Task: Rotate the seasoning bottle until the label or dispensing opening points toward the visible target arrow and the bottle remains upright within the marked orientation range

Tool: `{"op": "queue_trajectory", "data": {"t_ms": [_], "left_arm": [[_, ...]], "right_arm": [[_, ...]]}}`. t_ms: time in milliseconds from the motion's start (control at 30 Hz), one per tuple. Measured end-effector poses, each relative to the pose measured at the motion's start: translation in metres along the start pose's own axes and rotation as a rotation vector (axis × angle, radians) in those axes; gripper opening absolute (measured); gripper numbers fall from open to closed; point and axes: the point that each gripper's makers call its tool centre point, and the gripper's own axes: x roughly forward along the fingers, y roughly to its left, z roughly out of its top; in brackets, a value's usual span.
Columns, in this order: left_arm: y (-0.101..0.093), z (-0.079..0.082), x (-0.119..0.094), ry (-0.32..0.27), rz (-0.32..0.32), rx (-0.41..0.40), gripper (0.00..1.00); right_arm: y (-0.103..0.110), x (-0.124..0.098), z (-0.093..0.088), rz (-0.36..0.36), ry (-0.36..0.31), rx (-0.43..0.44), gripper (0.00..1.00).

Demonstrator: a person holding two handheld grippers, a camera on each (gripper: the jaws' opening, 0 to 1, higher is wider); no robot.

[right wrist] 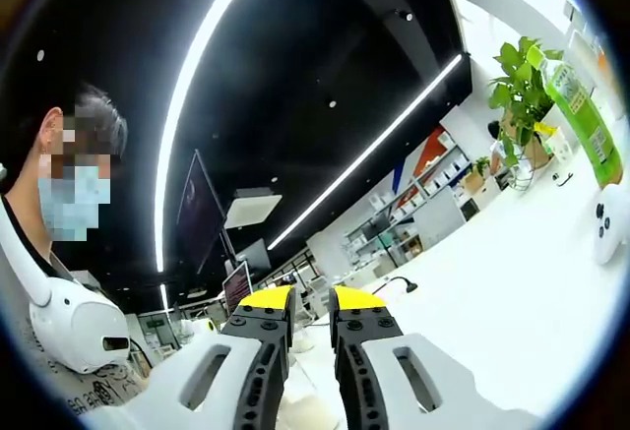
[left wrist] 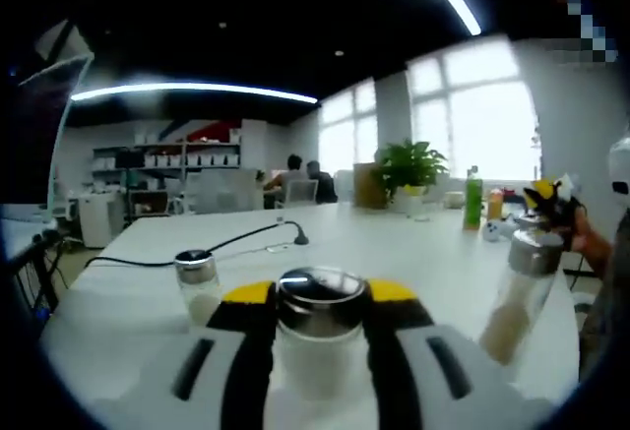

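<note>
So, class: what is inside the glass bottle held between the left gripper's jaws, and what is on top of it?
The glass bottle wears a shiny metal cap. Pale contents fill its lower part, but the left gripper's jaws cover both sides, so no label or opening can be seen.

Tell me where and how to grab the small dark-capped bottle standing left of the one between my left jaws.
Grip the dark-capped bottle on its glass body, just below the cap, coming in level from the near side. It stands upright on the table with straight walls, and the black cable runs behind it, so the front looks freer.
</note>
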Motion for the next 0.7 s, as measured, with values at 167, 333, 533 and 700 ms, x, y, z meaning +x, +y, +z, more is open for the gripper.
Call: {"op": "queue_trajectory", "data": {"t_ms": [167, 333, 533, 700], "left_arm": [[-0.023, 0.001, -0.022, -0.007, -0.008, -0.002, 0.36], [-0.041, -0.007, -0.043, 0.016, -0.023, -0.023, 0.36], [-0.053, -0.008, -0.054, 0.011, -0.023, -0.068, 0.36], [-0.064, -0.019, -0.054, 0.041, -0.039, -0.034, 0.36]], "right_arm": [[0.006, -0.001, 0.000, 0.017, 0.003, 0.005, 0.12], [0.011, -0.002, 0.000, 0.035, 0.002, 0.010, 0.12], [0.016, 0.003, 0.001, 0.063, 0.015, 0.015, 0.12], [0.020, 0.010, 0.006, 0.093, 0.023, 0.014, 0.11]]}}
